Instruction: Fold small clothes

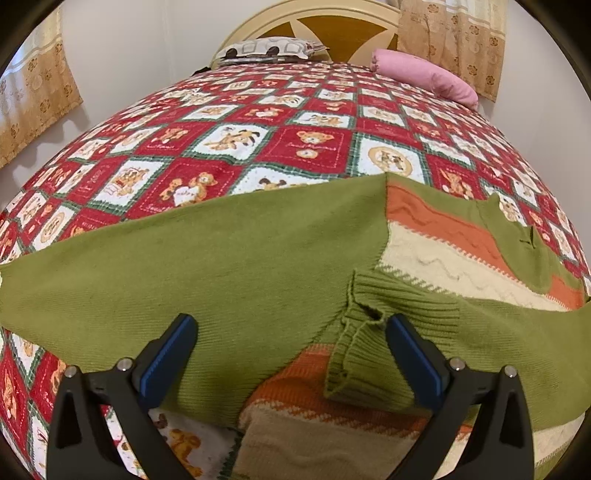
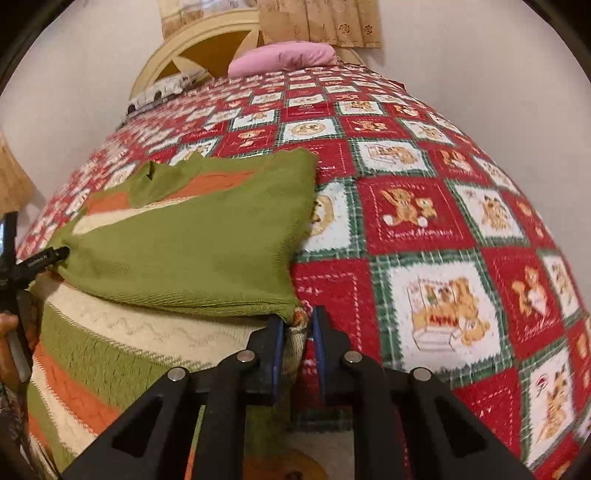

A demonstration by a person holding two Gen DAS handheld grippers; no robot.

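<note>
A small knit sweater (image 1: 221, 258), green with orange and cream stripes, lies partly folded on the bed. My left gripper (image 1: 291, 332) is open wide above it. A green ribbed cuff (image 1: 369, 325) lies between its blue-padded fingers and neither pad presses on it. In the right wrist view a green panel is folded over the striped body of the sweater (image 2: 203, 240). My right gripper (image 2: 298, 332) has its jaws close together on the sweater's right-hand corner, where a small bunch of knit sits between the pads. One finger (image 2: 51, 256) of the left gripper shows at the left edge, touching the green fabric.
The bed carries a red, white and green teddy-bear quilt (image 1: 314, 144) (image 2: 417, 206), bare beyond and to the right of the sweater. A pink pillow (image 1: 424, 77) and a patterned pillow (image 1: 266, 50) lie by the headboard (image 1: 332, 22). A person's hand (image 2: 7, 332) shows at the left.
</note>
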